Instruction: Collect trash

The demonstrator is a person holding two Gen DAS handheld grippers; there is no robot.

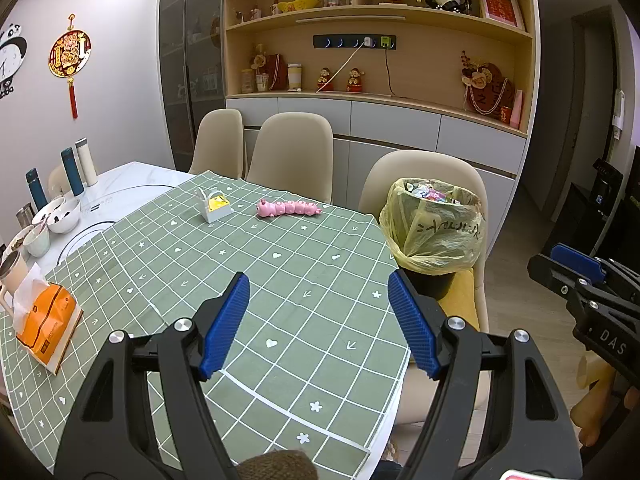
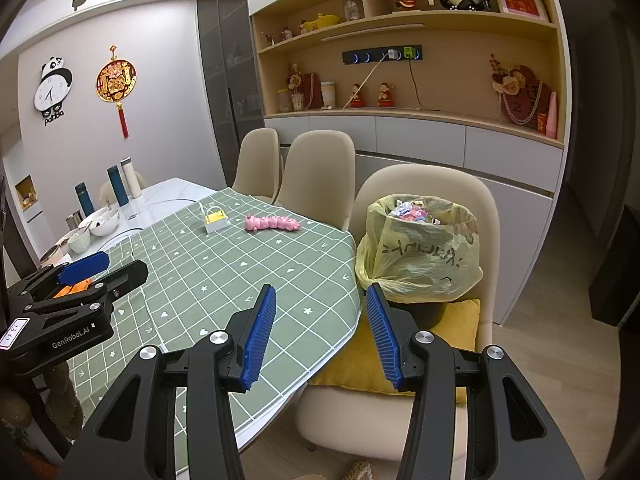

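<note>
Both claws gape empty; only the left view shows the orange tissue pack whole.

Bin mostly hidden under yellow bag; only dark lower wall shows. Wrappers inside bag too small to tell apart. Scrawl on bag unreadable.

Right gripper cut off by right edge in left wrist view; one blue pad shows, gap between fingers not readable there.

Tissue pack nearly all hidden behind left gripper in right wrist view.

Panda clock cut by left edge.

Bowls' contents too small to tell.

Bench near edge hidden behind gripper arms.
</note>
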